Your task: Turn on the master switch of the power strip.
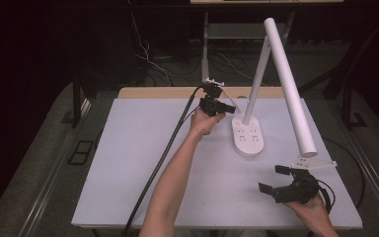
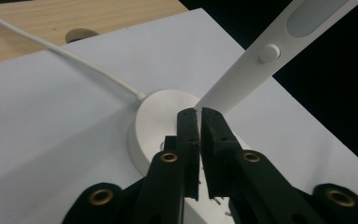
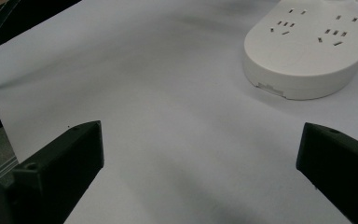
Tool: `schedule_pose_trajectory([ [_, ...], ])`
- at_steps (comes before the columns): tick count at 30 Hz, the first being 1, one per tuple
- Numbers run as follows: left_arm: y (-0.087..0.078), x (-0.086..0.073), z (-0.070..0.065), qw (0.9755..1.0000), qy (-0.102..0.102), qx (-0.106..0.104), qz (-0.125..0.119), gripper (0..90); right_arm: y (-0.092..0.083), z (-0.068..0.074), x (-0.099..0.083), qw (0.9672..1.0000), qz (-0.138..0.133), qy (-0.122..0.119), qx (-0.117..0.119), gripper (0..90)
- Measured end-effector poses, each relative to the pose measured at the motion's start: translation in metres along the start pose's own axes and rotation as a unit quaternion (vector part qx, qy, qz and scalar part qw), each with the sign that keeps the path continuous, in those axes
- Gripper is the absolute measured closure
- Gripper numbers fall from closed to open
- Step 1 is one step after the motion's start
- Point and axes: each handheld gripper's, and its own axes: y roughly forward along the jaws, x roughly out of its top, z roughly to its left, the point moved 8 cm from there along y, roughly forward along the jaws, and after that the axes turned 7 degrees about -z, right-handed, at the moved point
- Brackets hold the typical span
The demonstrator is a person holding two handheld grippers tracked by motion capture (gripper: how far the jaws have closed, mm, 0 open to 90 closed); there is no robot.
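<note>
the desk lamp stands toward the far right of the white desk, its oval base, set with socket slots, running near to far, its stem rising from the far end of the base and its long white head slanting down toward the near right. the left gripper is by far the nearer one: it sits at the far left edge of the base, pointing right at the foot of the stem. in the left gripper view the fingers are clenched together, pad against pad, with nothing clearly held between them; their tips sit over the round end of the base, right below where the stem meets it, with a small round button on the stem higher up. whether the tips actually press on the base cannot be told. the lamp's white cord runs off to the far left. so the thing to be worked lies directly ahead of and under the clenched tips, which looks like a poke or press, not a grasp. the right gripper rests at the near right of the desk, well apart from the base, its fingers released wide over bare desk.
</note>
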Motion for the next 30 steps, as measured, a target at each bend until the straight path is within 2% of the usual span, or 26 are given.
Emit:
schedule_pose_trajectory([
  [1, 0.001, -0.002, 0.001, 1.0000, 0.005, 0.000, 0.004, 89.2, 0.000, 0.000, 0.000, 1.0000, 0.000, 0.000, 0.000, 0.2],
  [10, 0.016, -0.012, -0.001, 0.9998, 0.007, -0.002, 0.018, 89.5, 0.000, 0.000, 0.000, 1.0000, 0.000, 0.001, 0.000, 0.2],
  [17, 0.023, -0.017, -0.001, 0.9992, 0.019, 0.009, 0.033, 89.6, 0.000, 0.001, 0.000, 1.0000, 0.000, 0.000, 0.000, 0.2],
  [24, 0.032, -0.022, -0.001, 0.9987, 0.019, 0.011, 0.045, 89.6, 0.000, 0.001, -0.001, 1.0000, 0.003, -0.004, 0.001, 0.2],
  [25, 0.034, -0.023, 0.000, 0.9990, 0.016, 0.012, 0.041, 89.6, 0.001, 0.001, -0.001, 1.0000, 0.003, -0.006, 0.001, 0.2],
  [30, 0.040, -0.026, 0.004, 0.9984, 0.019, 0.022, 0.049, 89.6, 0.001, 0.000, -0.001, 1.0000, 0.005, -0.007, 0.002, 0.2],
])
